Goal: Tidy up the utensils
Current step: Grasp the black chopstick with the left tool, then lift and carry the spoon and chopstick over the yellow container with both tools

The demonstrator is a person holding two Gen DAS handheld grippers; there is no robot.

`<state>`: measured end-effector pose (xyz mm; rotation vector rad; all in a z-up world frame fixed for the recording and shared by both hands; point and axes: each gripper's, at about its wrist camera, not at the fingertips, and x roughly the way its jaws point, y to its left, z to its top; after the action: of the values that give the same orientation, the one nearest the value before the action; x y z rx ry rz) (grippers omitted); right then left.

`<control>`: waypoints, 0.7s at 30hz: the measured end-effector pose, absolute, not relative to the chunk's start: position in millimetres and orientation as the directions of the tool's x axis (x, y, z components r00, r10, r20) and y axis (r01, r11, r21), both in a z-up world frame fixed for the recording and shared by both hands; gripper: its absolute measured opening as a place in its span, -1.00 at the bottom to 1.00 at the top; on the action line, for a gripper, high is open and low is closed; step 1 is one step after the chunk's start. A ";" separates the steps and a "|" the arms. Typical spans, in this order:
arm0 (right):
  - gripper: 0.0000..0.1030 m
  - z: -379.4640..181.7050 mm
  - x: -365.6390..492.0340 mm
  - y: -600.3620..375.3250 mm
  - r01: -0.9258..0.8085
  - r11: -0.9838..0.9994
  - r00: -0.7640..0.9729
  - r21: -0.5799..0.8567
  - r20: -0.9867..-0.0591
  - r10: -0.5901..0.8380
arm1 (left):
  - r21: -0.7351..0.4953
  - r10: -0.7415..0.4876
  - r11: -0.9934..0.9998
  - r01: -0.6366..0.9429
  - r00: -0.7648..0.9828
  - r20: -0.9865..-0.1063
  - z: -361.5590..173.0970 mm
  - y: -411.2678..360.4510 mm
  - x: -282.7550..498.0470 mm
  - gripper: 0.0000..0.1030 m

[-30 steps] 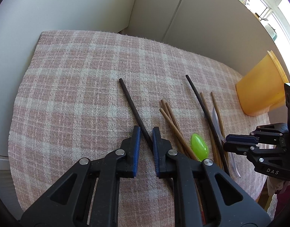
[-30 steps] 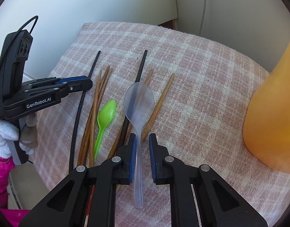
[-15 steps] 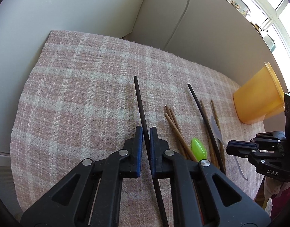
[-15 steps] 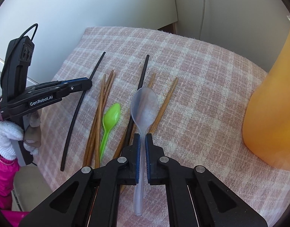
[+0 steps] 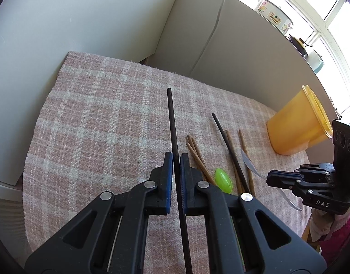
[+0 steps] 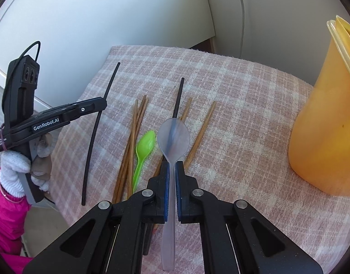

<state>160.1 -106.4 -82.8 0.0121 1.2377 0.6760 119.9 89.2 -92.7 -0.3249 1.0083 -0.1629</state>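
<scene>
Two hand-held grippers work over a pink-and-white checked cloth [image 5: 101, 123] spread on a table. The left gripper [image 5: 176, 157] is clamped tight on a black chopstick [image 5: 172, 123], which runs straight out between its blue pads, its far end raised off the cloth. The right gripper [image 6: 172, 166] is closed on the neck of a clear plastic spoon [image 6: 173, 137], the bowl held out ahead of the fingers and the handle trailing back beneath them. On the cloth lie a second black chopstick [image 6: 178, 98], a scatter of brown wooden chopsticks [image 6: 134, 132] and a small green spoon [image 6: 144, 148] beside them. An orange plastic container [image 6: 323, 132] stands upright at the right side of the cloth, apart from the utensils. A white-gloved hand [image 6: 14, 166] with a pink sleeve grips the left tool's handle.
</scene>
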 end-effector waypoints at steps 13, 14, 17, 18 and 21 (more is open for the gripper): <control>-0.93 -31.3 137.7 -140.5 -0.453 0.815 0.335 0.361 -0.779 0.531 | -0.360 -0.324 0.931 0.065 0.602 -0.729 -49.4 70.9 102.0 -0.94; -0.93 -26.9 136.0 -143.7 -0.451 0.817 0.350 0.359 -0.771 0.532 | -0.363 -0.330 0.929 0.073 0.608 -0.723 -46.1 69.7 101.2 -0.94; -0.93 -11.4 130.1 -153.3 -0.448 0.829 0.409 0.336 -0.747 0.524 | -0.368 -0.342 0.925 0.095 0.627 -0.699 -30.9 65.3 96.8 -0.94; -0.93 -5.8 127.8 -156.4 -0.448 0.833 0.430 0.325 -0.738 0.519 | -0.369 -0.347 0.924 0.103 0.635 -0.690 -25.0 64.1 94.7 -0.94; -0.93 10.7 123.5 -167.1 -0.450 0.837 0.481 0.310 -0.706 0.520 | -0.363 -0.357 0.922 0.134 0.658 -0.663 -6.5 51.5 89.6 -0.94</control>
<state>123.5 -167.1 10.7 0.0867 0.8903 0.5921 89.6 51.5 -6.5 -0.2952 0.8076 -0.2826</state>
